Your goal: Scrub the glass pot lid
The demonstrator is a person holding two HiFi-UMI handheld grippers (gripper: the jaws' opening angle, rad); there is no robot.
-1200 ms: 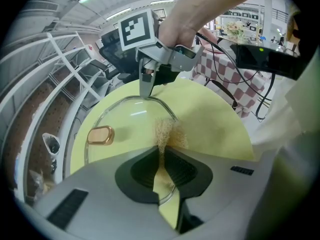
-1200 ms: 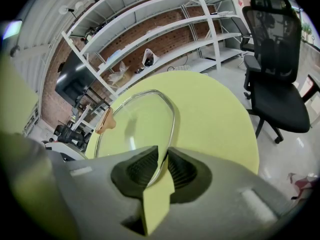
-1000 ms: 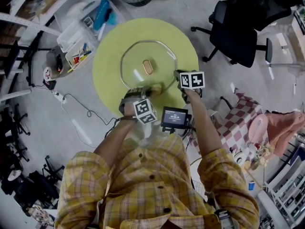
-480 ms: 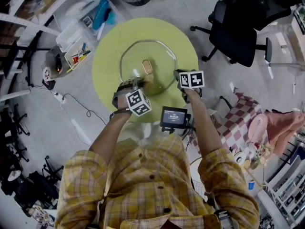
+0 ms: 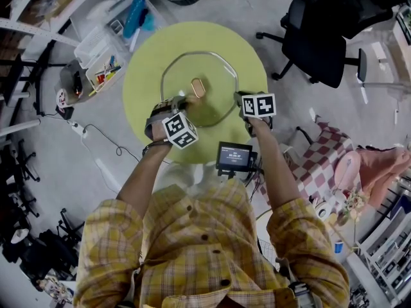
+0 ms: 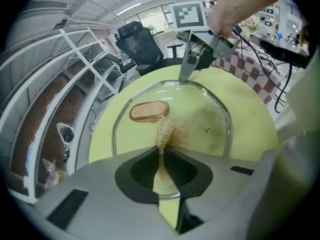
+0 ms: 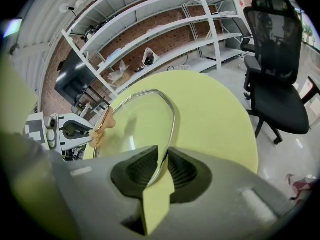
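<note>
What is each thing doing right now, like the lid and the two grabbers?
glass pot lid: on the table, handle up, rim clamped.
scrubber: pinched, touching the glass beside the handle.
left gripper: shut on the scrubber.
right gripper: shut on the lid's rim.

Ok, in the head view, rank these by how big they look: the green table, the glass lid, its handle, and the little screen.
1. green table
2. glass lid
3. little screen
4. handle
The screen sits nearer the camera, so its place above the handle is only apparent.
</note>
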